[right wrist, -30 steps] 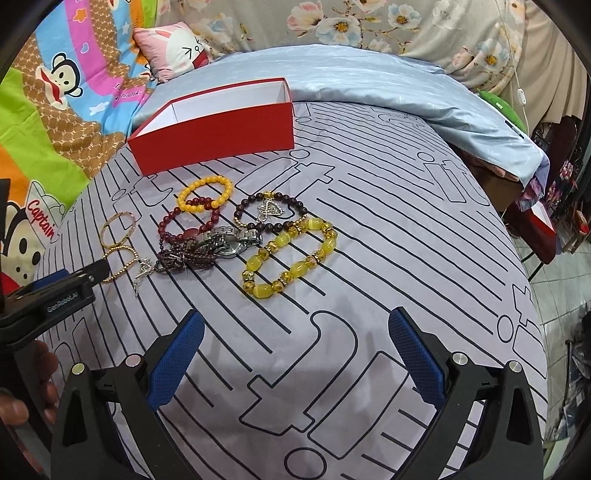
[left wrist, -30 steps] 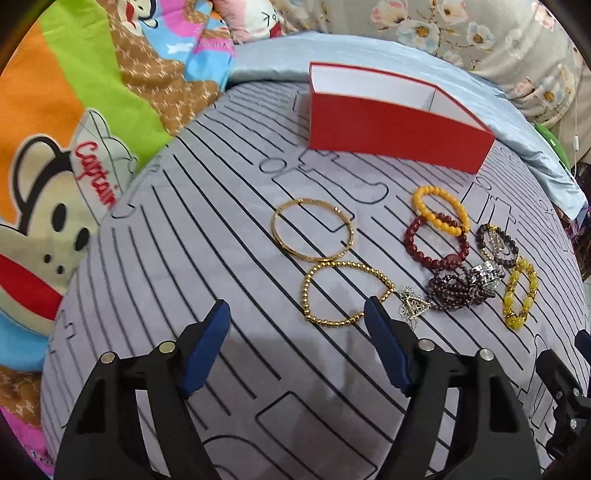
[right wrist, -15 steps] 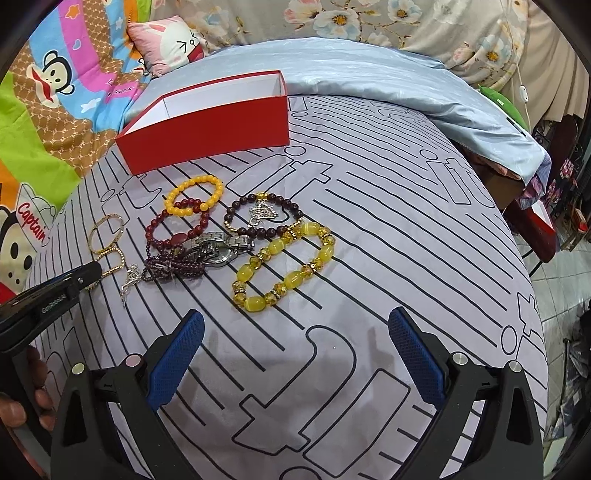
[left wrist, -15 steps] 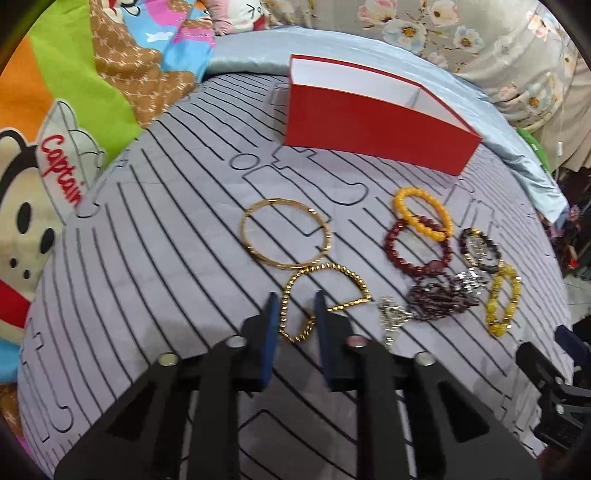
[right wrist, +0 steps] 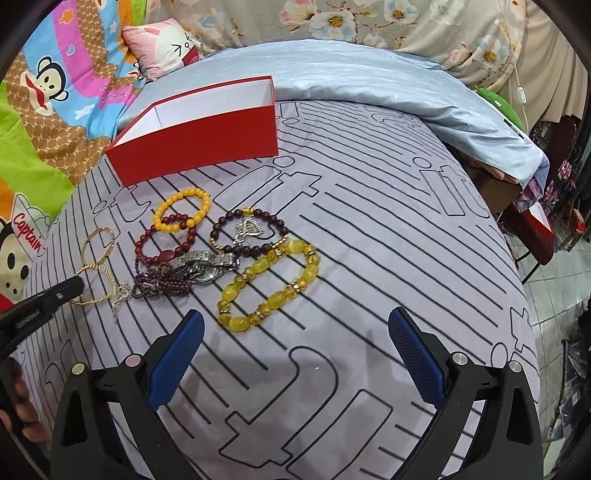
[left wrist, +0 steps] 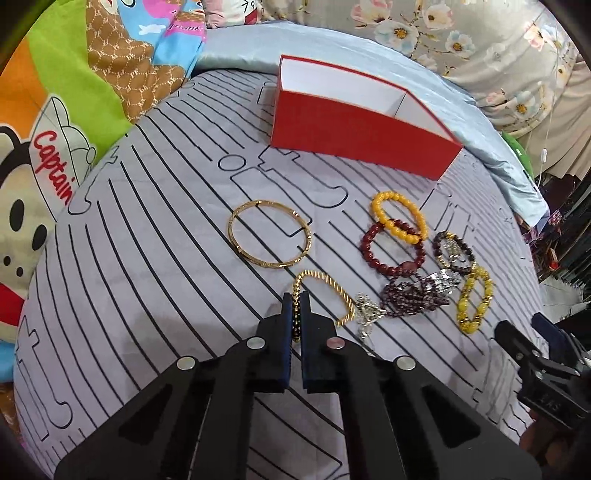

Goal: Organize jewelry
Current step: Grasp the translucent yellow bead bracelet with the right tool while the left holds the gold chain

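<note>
Left hand-held gripper [left wrist: 295, 314] has now clamped the gold beaded bracelet [left wrist: 325, 291].

A home bedroom: the work surface is a bed [right wrist: 369, 229] with a grey line-patterned sheet, a folded blue blanket [right wrist: 369, 81], a cartoon monkey bedspread [left wrist: 55, 155], a pink pillow [right wrist: 166, 48] and floral curtains [right wrist: 369, 18].
</note>
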